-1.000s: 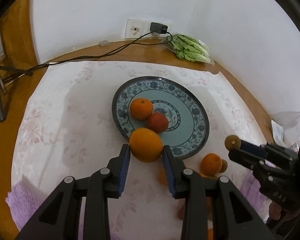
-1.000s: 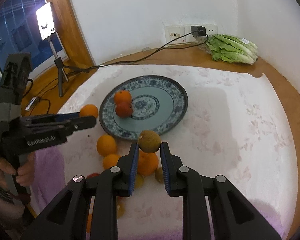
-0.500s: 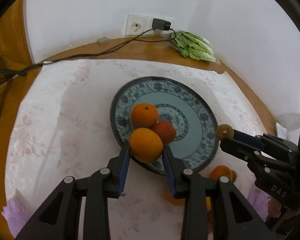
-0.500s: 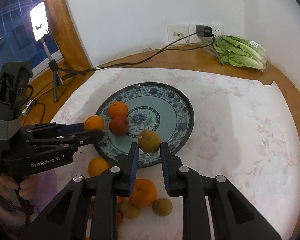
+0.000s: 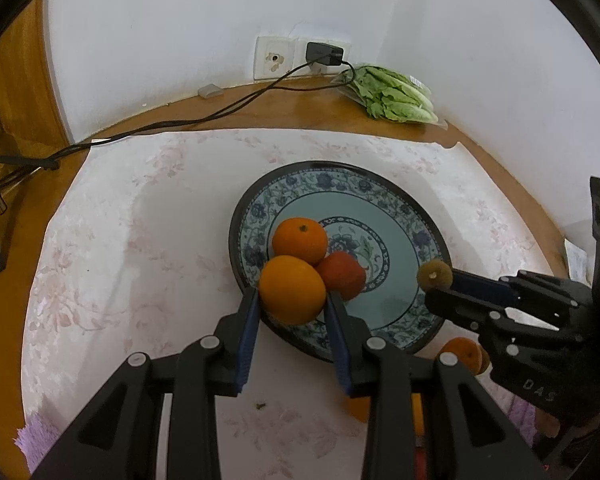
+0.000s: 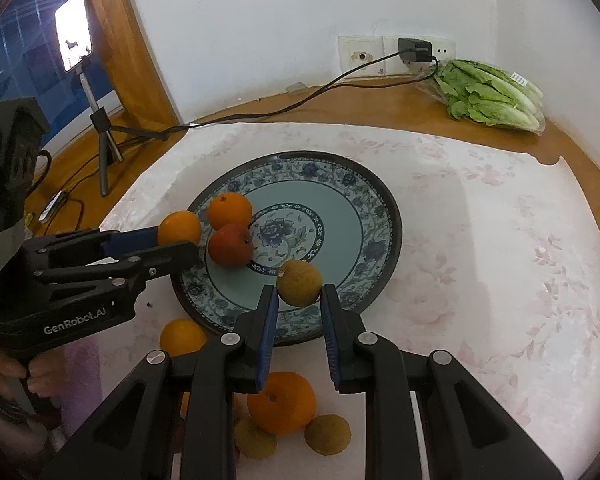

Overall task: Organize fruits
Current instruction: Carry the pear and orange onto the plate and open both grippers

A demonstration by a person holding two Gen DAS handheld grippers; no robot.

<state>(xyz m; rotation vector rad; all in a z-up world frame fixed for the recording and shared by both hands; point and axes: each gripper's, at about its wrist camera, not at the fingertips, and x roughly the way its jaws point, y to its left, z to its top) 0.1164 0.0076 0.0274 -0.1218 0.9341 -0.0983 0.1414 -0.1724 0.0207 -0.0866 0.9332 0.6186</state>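
A blue patterned plate (image 5: 400, 208) (image 6: 364, 184) holds an orange (image 5: 300, 238) (image 6: 230, 210) and a red fruit (image 5: 342, 274) (image 6: 231, 244). My left gripper (image 5: 292, 308) is shut on an orange (image 5: 292, 289) above the plate's near left rim; it also shows in the right wrist view (image 6: 179, 227). My right gripper (image 6: 299, 302) is shut on a brown kiwi-like fruit (image 6: 300, 283) (image 5: 435, 275) over the plate's near right part. Loose oranges (image 6: 281, 402) (image 6: 182, 336) and brown fruits (image 6: 327, 433) lie on the cloth in front of the plate.
A pale floral cloth (image 5: 140, 240) covers the wooden table. Bagged lettuce (image 5: 392, 96) lies at the back right by the wall sockets (image 5: 274, 58), with a black cable (image 5: 204, 120) running left. A phone on a tripod (image 6: 74, 42) stands at the left.
Both grippers have moved forward over the plate with their fruits still held. The left orange is now close beside the two fruits on the plate.
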